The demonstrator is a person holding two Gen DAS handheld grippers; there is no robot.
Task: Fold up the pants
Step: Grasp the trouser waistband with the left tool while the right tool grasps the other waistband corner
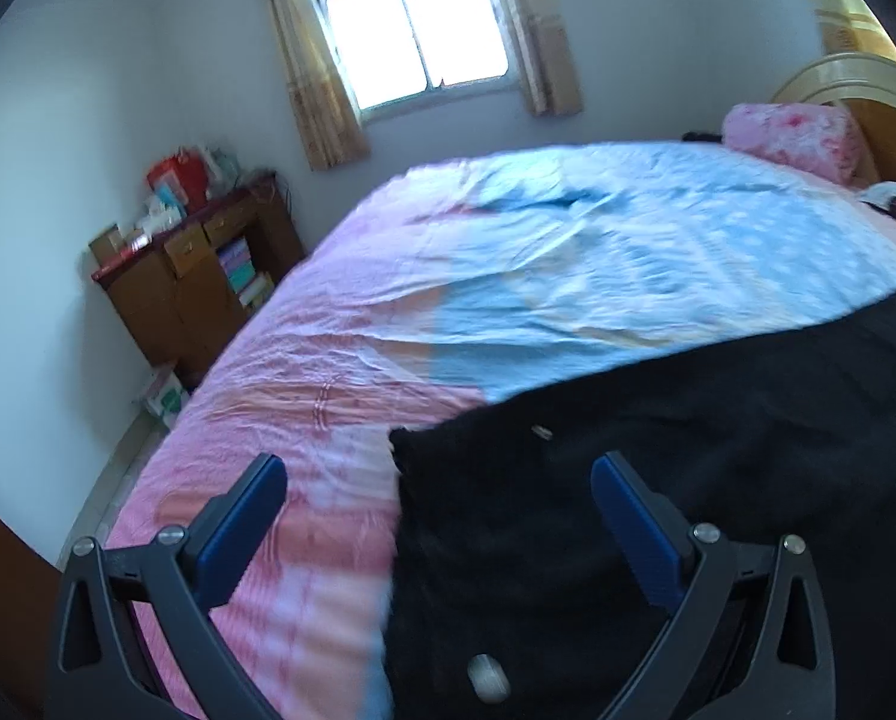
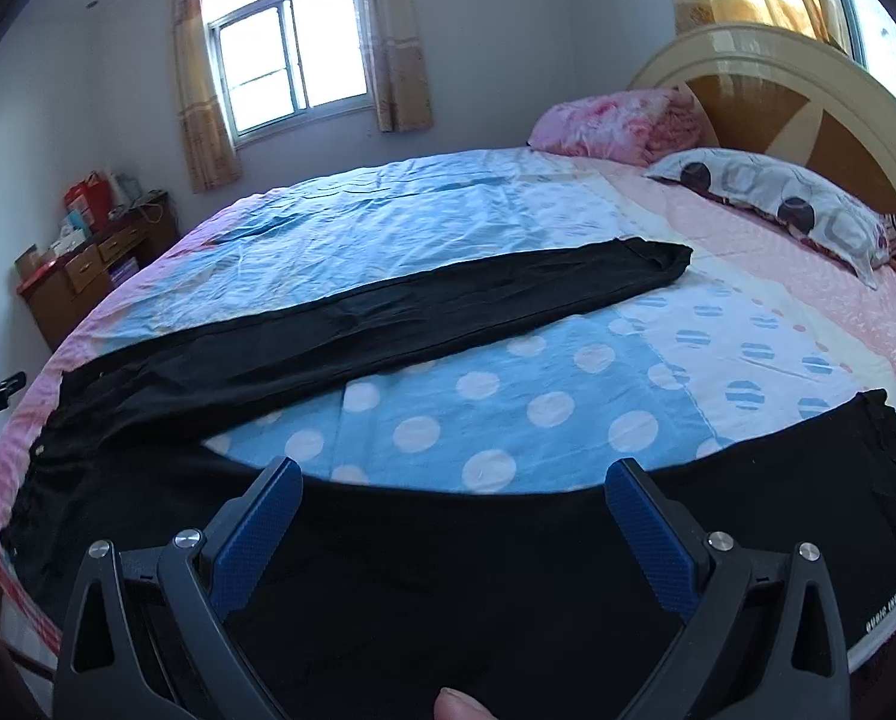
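- One fingertip point(image 2: 457, 705) pokes up at the bottom edge, just below the right gripper point(image 2: 454, 489), blue-padded jaws spread wide and empty.
- One pair of black fabric pants point(image 2: 388, 312) lies spread on the polka-dot bedsheet point(image 2: 568, 372), two legs apart, the nearer beneath both tools.
- The left gripper point(image 1: 439, 483) hovers agape over the waistband corner point(image 1: 412, 444).
- Two pillows point(image 2: 622, 120) rest by the headboard point(image 2: 808, 114).

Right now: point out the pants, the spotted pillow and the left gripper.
pants point(image 2: 388, 318): right wrist view, middle of the far leg.
spotted pillow point(image 2: 772, 192): right wrist view, middle of its top face.
left gripper point(image 1: 439, 516): left wrist view, midway between its open fingertips.
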